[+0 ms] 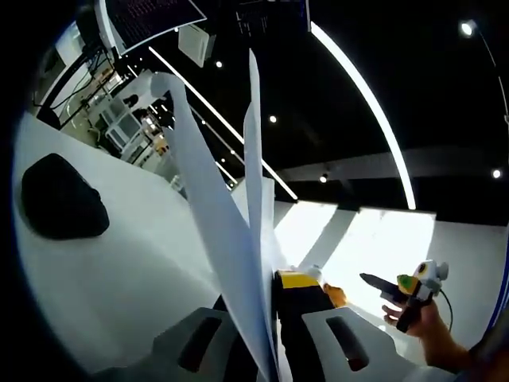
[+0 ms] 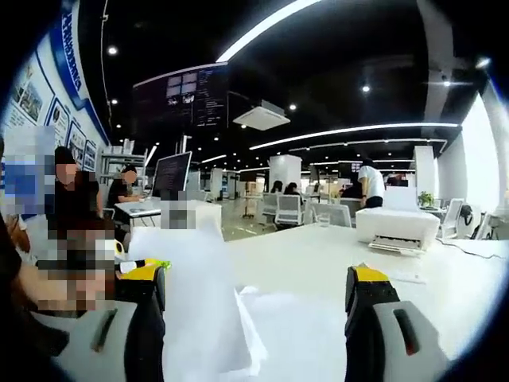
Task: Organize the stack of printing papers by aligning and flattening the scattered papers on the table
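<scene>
Left gripper [image 1: 274, 334]: fingers closed on a small sheaf of printing papers [image 1: 238, 239], pinched at its lower edge and held upright above the white table [image 1: 119, 263]. The sheets stand edge-on to this camera; the outermost one curls away at the top.

Right gripper [image 2: 254, 318]: fingers spread wide, holding nothing. More paper [image 2: 199, 310] lies loose on the table between and ahead of them, one sheet lifted beside the left finger. A white printer [image 2: 396, 227] stands well beyond.

Assessment: the paper is light, thin and limp, slippery sheet on sheet, easily creased. It droops if held by one edge. Best taken near a long edge's middle, with light pressure, the opposite edge tapped square on the table.
</scene>
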Demonstrator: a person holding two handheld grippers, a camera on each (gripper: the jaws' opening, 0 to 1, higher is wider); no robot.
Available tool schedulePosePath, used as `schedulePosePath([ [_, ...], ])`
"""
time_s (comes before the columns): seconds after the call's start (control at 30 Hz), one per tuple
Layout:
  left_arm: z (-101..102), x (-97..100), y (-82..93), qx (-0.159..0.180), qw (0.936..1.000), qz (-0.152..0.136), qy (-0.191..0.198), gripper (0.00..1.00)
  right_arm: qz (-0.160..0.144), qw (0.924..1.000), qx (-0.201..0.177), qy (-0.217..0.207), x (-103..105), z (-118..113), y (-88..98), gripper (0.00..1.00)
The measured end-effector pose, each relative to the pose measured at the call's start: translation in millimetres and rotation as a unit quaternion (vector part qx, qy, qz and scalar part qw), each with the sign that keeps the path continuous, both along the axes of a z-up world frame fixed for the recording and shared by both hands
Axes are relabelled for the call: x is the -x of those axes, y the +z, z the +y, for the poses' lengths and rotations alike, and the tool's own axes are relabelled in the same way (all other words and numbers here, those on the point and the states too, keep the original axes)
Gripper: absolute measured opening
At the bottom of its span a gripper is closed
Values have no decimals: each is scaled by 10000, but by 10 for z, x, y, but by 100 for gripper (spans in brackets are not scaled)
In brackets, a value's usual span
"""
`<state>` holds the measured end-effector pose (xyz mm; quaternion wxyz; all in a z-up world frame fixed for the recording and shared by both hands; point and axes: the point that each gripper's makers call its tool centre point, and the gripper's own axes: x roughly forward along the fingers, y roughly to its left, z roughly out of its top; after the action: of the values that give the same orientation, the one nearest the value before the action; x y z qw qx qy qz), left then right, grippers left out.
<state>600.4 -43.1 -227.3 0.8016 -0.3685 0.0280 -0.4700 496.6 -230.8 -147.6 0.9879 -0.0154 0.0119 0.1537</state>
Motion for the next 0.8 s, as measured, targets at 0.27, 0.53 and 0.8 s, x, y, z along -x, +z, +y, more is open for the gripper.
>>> schedulePosePath([
  [0.27,1,-1,2,13,10000,-2,3,7,-25,9998,-92,-163,200,-106,-49,89],
  [0.53,1,-6,7,25,10000,-4,6,7,-59,9990,-305,-333,453,-291,-67,89],
  [0.8,1,-14,9,35,10000,-10,4,7,-147,9957,-609,-680,746,-585,-71,88],
])
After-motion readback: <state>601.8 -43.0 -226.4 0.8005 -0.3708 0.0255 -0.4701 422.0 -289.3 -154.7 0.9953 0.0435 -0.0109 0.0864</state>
